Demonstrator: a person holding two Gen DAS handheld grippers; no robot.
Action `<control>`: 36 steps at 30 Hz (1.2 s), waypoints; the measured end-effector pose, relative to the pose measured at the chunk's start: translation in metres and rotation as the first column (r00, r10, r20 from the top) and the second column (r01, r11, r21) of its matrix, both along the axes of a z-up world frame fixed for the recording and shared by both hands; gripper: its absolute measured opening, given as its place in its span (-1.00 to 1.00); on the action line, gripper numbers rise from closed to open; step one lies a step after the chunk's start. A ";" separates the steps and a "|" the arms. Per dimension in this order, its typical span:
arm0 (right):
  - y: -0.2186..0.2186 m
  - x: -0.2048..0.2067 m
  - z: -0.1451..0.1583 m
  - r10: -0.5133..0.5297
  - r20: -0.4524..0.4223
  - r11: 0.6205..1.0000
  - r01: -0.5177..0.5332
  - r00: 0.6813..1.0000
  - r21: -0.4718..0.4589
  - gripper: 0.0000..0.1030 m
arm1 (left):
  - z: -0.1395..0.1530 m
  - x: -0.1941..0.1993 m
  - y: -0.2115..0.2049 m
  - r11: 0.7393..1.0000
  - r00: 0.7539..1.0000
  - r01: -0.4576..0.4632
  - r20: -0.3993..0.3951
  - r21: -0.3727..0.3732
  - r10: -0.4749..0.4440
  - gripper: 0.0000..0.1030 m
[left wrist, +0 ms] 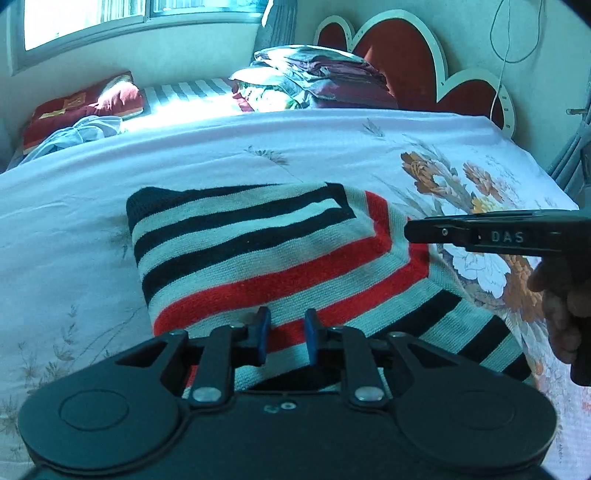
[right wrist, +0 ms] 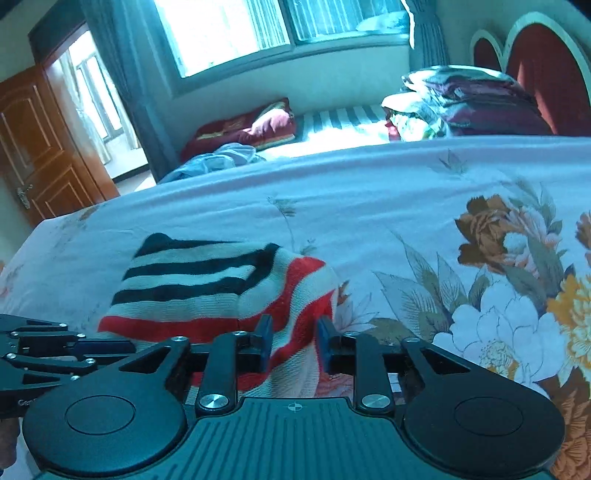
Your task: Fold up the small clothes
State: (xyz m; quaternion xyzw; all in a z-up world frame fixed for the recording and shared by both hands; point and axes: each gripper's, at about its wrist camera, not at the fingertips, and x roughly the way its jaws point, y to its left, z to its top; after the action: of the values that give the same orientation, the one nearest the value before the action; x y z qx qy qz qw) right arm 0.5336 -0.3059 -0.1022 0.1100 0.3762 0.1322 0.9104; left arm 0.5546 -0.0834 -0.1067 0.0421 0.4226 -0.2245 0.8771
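the left gripper (left wrist: 286,334) sits low over the near edge of a striped sweater (left wrist: 258,258), its blue pads (left wrist: 263,332) a little way apart with knit fabric lying between and under them; whether the pads actually pinch the cloth cannot be told from this view. the right gripper (right wrist: 293,341) also has its jaws partly apart, and a raised fold of the same sweater (right wrist: 221,288) stands in the gap between the blue pads (right wrist: 266,338); the cloth seems loose there, so a firm hold cannot be confirmed. in the left wrist view the right gripper's body (left wrist: 491,230) reaches in from the right side, just above the sweater's right corner, with the person's hand (left wrist: 565,306) behind it. the sweater, banded in black, white and red, lies partly folded on a pale bedspread (left wrist: 221,155) printed with large brown and white flowers (right wrist: 506,295). farther back on the bed are a dark red pillow (left wrist: 85,107) with a crumpled light cloth (left wrist: 88,129) beside it, and a stack of folded bedding (left wrist: 317,77) near a red headboard (left wrist: 402,55). a bright window (right wrist: 229,33) fills the far wall, and a wooden door (right wrist: 44,147) stands at the left.
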 end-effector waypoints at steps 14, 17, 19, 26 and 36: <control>0.045 -0.066 -0.011 0.229 -0.065 0.952 -0.237 0.971 -0.196 -0.61 | 0.008 -0.083 0.033 0.992 0.994 -0.111 0.014 -0.053 0.112 -0.66; 0.040 -0.064 -0.017 0.199 -0.081 0.961 -0.211 0.977 -0.181 -0.63 | -0.002 -0.084 0.029 0.992 0.993 -0.121 0.000 -0.033 0.122 -0.66; 0.037 -0.062 -0.018 0.192 -0.090 0.962 -0.206 0.977 -0.180 -0.63 | -0.005 -0.083 0.028 0.990 0.991 -0.135 -0.013 -0.030 0.135 -0.66; 0.033 -0.060 -0.020 0.148 -0.076 0.977 -0.158 0.986 -0.146 -0.63 | -0.005 -0.091 0.009 0.989 0.993 -0.111 0.040 0.102 0.107 -0.66; 0.034 -0.112 0.001 0.209 -0.053 0.971 -0.214 0.976 -0.109 -0.63 | 0.016 -0.129 0.014 0.984 0.989 -0.134 0.078 0.119 0.126 -0.48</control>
State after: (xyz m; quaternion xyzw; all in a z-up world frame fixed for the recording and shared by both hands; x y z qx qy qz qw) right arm 0.4213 -0.2723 -0.1012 0.0199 0.4115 0.2046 0.8879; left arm 0.4252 -0.0690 -0.0907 0.0765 0.4066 -0.1385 0.8998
